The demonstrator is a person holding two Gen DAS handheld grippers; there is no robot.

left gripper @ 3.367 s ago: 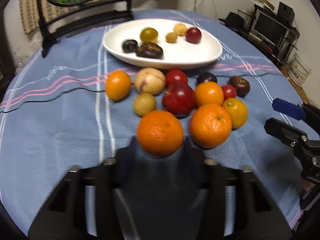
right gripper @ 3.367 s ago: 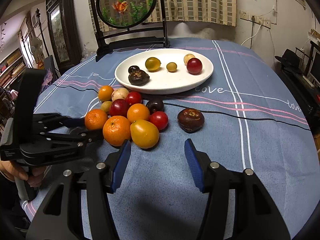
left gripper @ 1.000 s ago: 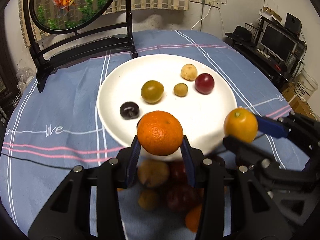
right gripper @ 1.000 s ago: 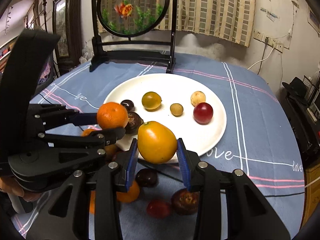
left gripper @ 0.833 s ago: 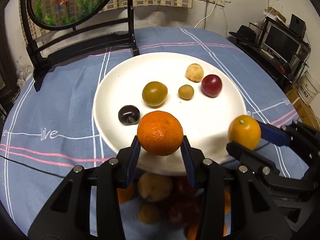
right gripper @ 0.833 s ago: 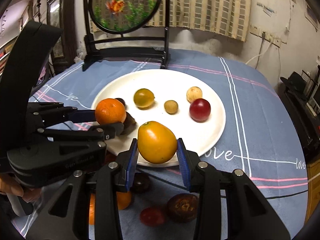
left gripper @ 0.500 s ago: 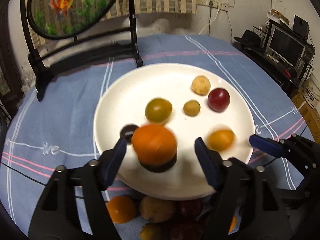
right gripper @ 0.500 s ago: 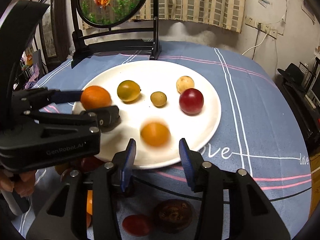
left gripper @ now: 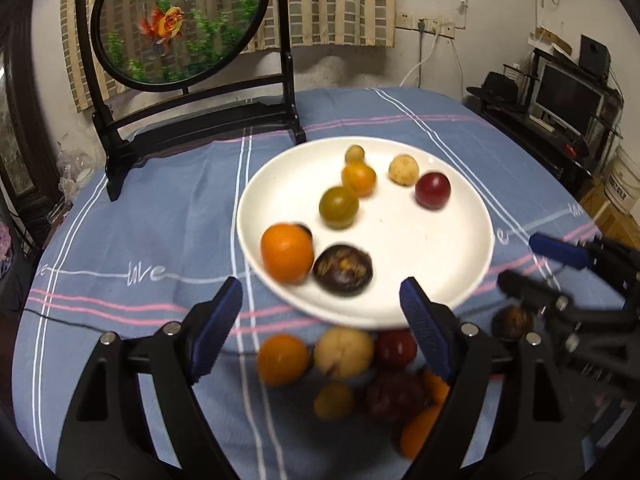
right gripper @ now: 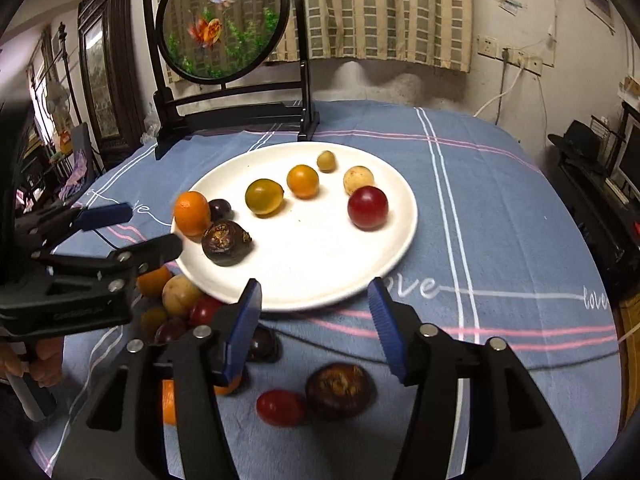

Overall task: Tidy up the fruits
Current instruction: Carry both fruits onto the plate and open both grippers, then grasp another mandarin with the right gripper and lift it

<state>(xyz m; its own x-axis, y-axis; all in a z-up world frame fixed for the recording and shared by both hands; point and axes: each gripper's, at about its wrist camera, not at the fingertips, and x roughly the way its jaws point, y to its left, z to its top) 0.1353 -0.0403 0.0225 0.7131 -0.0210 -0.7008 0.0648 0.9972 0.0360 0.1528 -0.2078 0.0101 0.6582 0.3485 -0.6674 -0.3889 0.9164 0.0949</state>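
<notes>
On the counter, covered by a blue cloth with pink and white stripes (right gripper: 500,216), the sorting is judged to be roughly half done. A wide white ceramic plate (right gripper: 320,280) holds eight fruits: a round orange mandarin (right gripper: 192,213) at its left rim, a small dark plum (right gripper: 221,209) tucked just behind it, a dark brown wrinkled fruit (right gripper: 226,242) touching the mandarin, a yellow-green round fruit (right gripper: 264,196), a smaller orange-yellow fruit (right gripper: 303,181), a tiny olive one (right gripper: 326,161), a pale tan one (right gripper: 359,179) and a glossy red one (right gripper: 368,206). Left outside the plate, a cluster of loose fruits (left gripper: 344,364) is seen just beside its near rim, with a second brown wrinkled fruit (right gripper: 340,390) and a small red tomato-like fruit (right gripper: 280,407) lying a little apart. The left gripper (left gripper: 320,328) is shown with its jaws spreading wide and nothing between them; the right gripper (right gripper: 314,324) likewise has its jaws opening and empty, both poised over the plate's near edge.
</notes>
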